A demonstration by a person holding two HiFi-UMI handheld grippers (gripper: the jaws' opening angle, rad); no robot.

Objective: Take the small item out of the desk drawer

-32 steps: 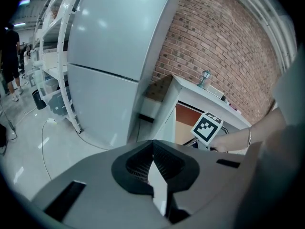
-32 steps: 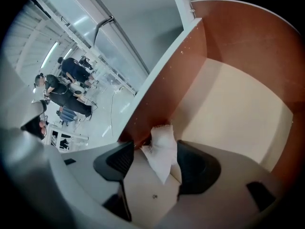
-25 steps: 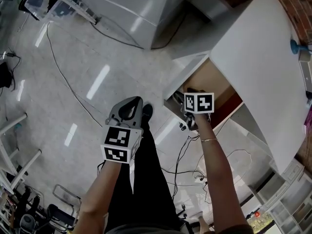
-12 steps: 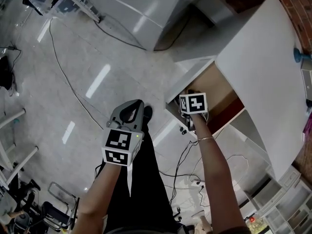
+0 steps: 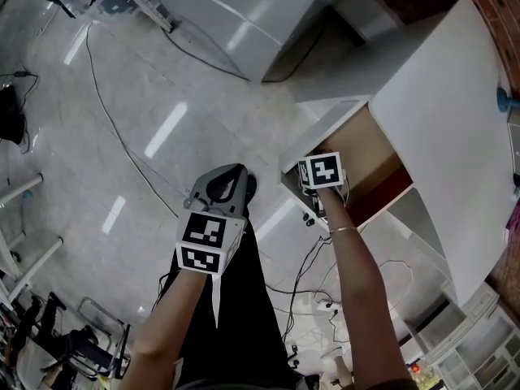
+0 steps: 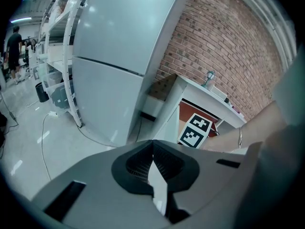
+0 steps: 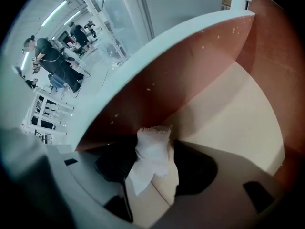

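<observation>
The floor (image 5: 122, 96) is pale and shiny, with thin cables (image 5: 106, 112) lying across it; a big white cabinet (image 6: 119, 42) and a brick wall (image 6: 228, 46) stand behind the white desk (image 5: 439, 136). One drawer (image 5: 370, 149) of the desk is open, with brown walls and a beige bottom. There are two tongs and one small white packet (image 7: 152, 159). The right tongs (image 7: 155, 143) point down into the drawer; the jaws are spread and have just been closing, with the packet upright between them, near the tips. The left tongs (image 6: 152, 144) are above the floor, well apart from the drawer, the jaws pressed together with nothing between them.
</observation>
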